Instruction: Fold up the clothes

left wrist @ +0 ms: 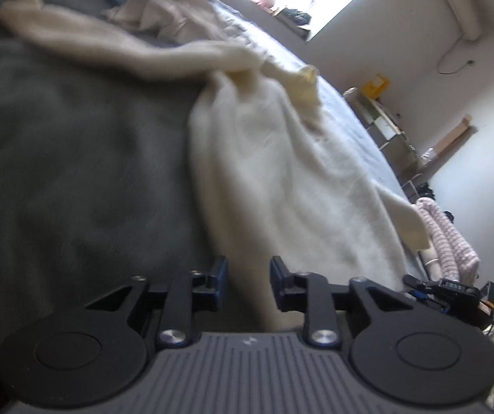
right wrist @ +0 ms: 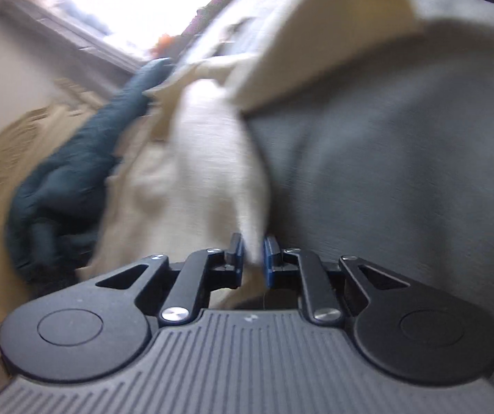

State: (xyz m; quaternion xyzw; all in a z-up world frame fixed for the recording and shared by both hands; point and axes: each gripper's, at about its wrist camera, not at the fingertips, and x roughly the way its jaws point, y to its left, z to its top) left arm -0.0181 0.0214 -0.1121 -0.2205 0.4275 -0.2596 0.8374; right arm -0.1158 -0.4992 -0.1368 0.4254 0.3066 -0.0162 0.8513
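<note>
My cream garment (left wrist: 281, 172) lies on the grey blanket (left wrist: 74, 158). A dark teal cloth (right wrist: 74, 172) sits beside it, a pink-and-white patterned one (left wrist: 450, 238) farther off. My hand-held gripper (right wrist: 253, 255) is black with blue pads.

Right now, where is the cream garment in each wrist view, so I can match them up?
Left wrist: the cream garment drapes down the centre-right, its edge just beyond the open left gripper.
Right wrist: it fills the centre-left, a fold pinched in the right gripper.
Shared landmark: the grey blanket beneath it.
</note>
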